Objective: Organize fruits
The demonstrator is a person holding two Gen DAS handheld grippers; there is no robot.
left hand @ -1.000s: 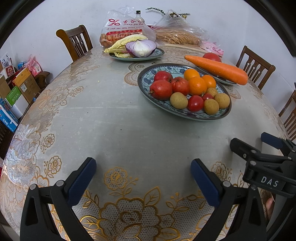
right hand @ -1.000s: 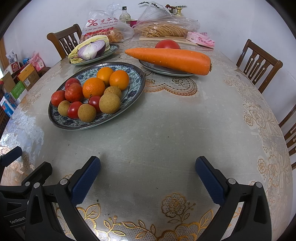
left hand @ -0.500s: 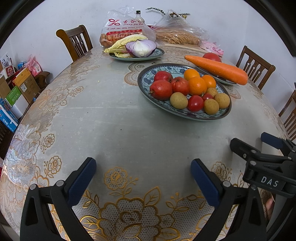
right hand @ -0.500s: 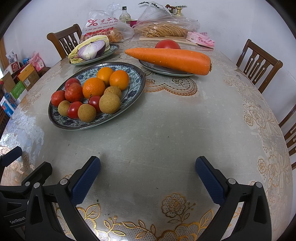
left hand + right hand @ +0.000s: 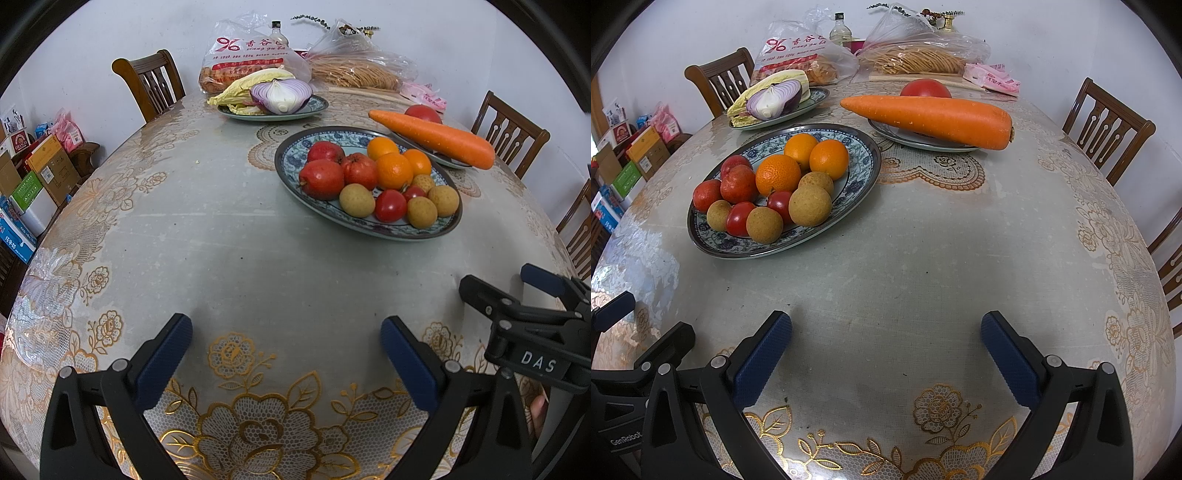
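Both grippers hang low over the near edge of the desk (image 5: 923,258) with nothing between their blue pads: the left gripper (image 5: 286,354) has its jaws spread wide, and the right gripper (image 5: 886,350) is spread just as wide. Neither touches any fruit; they sit side by side, well apart from the plates.

The fruit plate (image 5: 866,162), a patterned oval dish, lies on the desk ahead of the grippers, its long axis running from near left to far right in the right wrist view. It carries three oranges (image 5: 777,173) at its far end, three larger red fruits (image 5: 737,182) on its left side, four tan round fruits (image 5: 809,205) and two small red tomatoes (image 5: 738,218) at its near end, all packed touching one another.

Just beyond it a second plate (image 5: 916,142) bears one carrot (image 5: 931,118), lying crosswise with its tip pointing left and stem end right, and one large tomato (image 5: 925,88) behind it. A third plate (image 5: 295,110) farther left holds one halved red onion (image 5: 280,94) and cabbage leaves (image 5: 243,88).
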